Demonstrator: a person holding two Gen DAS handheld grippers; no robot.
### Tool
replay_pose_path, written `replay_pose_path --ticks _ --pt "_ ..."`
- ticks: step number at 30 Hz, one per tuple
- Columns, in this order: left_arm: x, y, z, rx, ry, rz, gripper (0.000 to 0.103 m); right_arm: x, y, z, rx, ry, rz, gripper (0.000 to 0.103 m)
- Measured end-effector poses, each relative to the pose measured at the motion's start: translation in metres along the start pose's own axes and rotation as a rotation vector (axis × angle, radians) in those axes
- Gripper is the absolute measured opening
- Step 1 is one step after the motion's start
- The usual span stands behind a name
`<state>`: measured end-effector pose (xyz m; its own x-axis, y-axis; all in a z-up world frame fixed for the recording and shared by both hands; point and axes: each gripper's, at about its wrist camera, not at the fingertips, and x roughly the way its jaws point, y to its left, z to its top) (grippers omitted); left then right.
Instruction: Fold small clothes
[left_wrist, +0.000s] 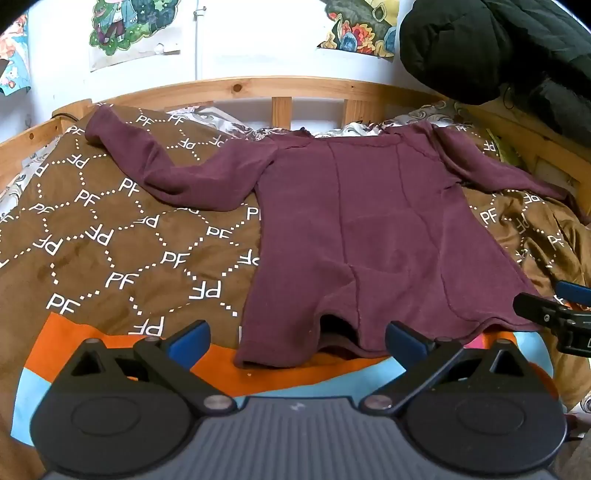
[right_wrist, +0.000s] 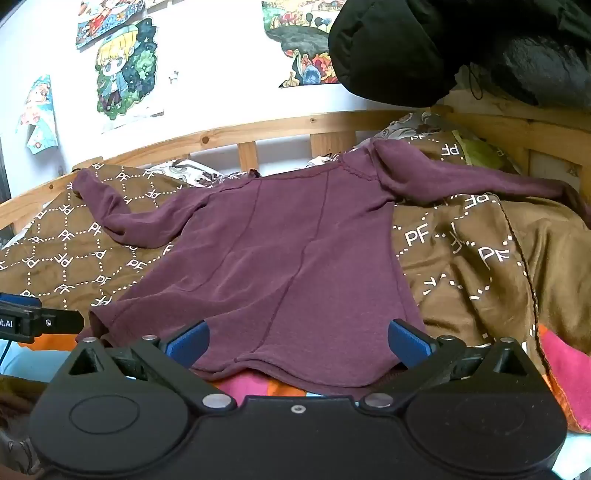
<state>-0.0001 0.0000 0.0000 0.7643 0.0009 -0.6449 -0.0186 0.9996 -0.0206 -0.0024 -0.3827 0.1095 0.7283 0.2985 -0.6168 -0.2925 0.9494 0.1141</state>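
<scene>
A brown monogram blanket (left_wrist: 122, 236) covers the wooden-railed bed (left_wrist: 258, 86). On it a maroon long-sleeved top (left_wrist: 369, 229) lies flat, sleeves spread left and right. Left gripper (left_wrist: 295, 338) and right gripper (right_wrist: 297, 338) hover at its near hem, jaws wide apart, empty.

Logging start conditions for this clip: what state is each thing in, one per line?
maroon long-sleeved top: spread flat, unfolded, both sleeves out to the sides, hem toward the grippers.
left gripper: open, holding nothing, at the hem.
right gripper: open, holding nothing, at the hem.
brown patterned blanket: spread under the top, rumpled on the right.
black padded jacket: hanging bunched at the upper right.
</scene>
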Motion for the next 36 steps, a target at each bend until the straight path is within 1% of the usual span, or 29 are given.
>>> replay_pose_path --ticks 10,11,36 --pt "0.002 -0.0031 -0.0016 -0.01 0.023 -0.004 0.103 0.0015 0.0031 -0.0021 0.002 0.011 0.001 0.103" --pt "0.002 -0.004 -0.0018 -0.011 0.024 -0.005 0.102 -0.0019 -0.0017 0.0024 0.004 0.002 0.001 0.103" --pt "0.0011 -0.0037 -0.0033 -0.02 0.02 -0.019 0.102 -0.0006 -0.0002 -0.0002 0.002 0.004 -0.003 0.103"
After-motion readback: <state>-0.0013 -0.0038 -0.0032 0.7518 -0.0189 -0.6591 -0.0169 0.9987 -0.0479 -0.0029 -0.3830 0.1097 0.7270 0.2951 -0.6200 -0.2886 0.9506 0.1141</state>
